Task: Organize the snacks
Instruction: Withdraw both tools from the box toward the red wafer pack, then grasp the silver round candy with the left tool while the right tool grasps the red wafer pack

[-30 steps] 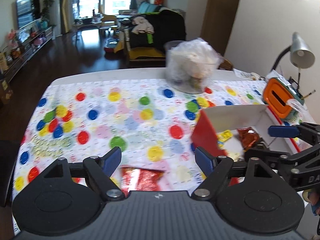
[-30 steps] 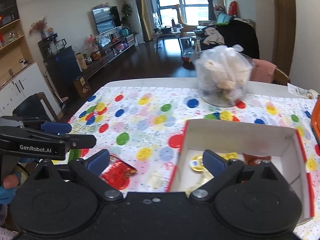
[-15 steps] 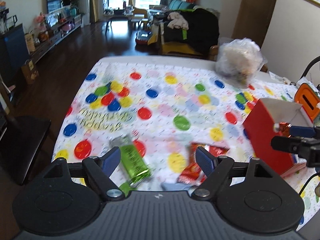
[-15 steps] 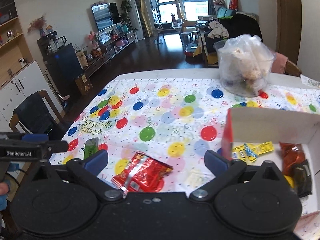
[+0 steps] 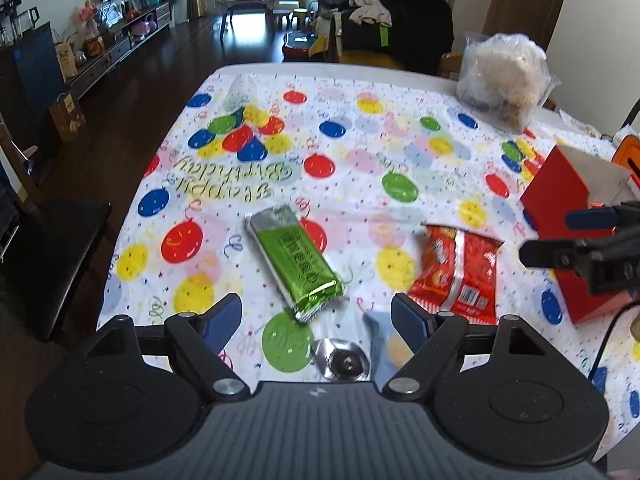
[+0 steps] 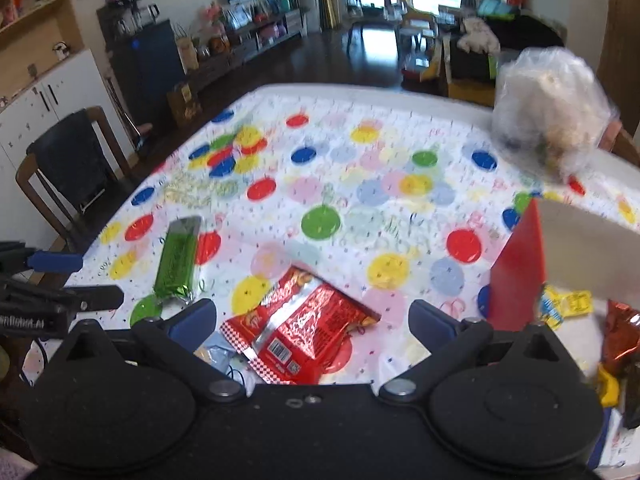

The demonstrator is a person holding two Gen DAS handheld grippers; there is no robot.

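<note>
Both fingers spread, empty: left [image 5: 316, 318] over the green bar [image 5: 294, 262], right [image 6: 310, 320] over the red packet [image 6: 304, 326] on the desk [image 5: 360, 80]. Next I'd lower, pinch, and carry each to the red box [image 6: 520, 268].

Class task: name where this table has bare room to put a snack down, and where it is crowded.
Free: the wide stretch beyond the green bar, up to the plastic bag. Crowded: the near edge, with green bar, red packet and red box.

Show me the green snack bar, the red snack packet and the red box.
green snack bar [image 5: 294, 258], left wrist view, middle of its wrapper.
red snack packet [image 6: 304, 326], right wrist view, centre of the foil.
red box [image 5: 560, 208], left wrist view, its red side wall.
</note>
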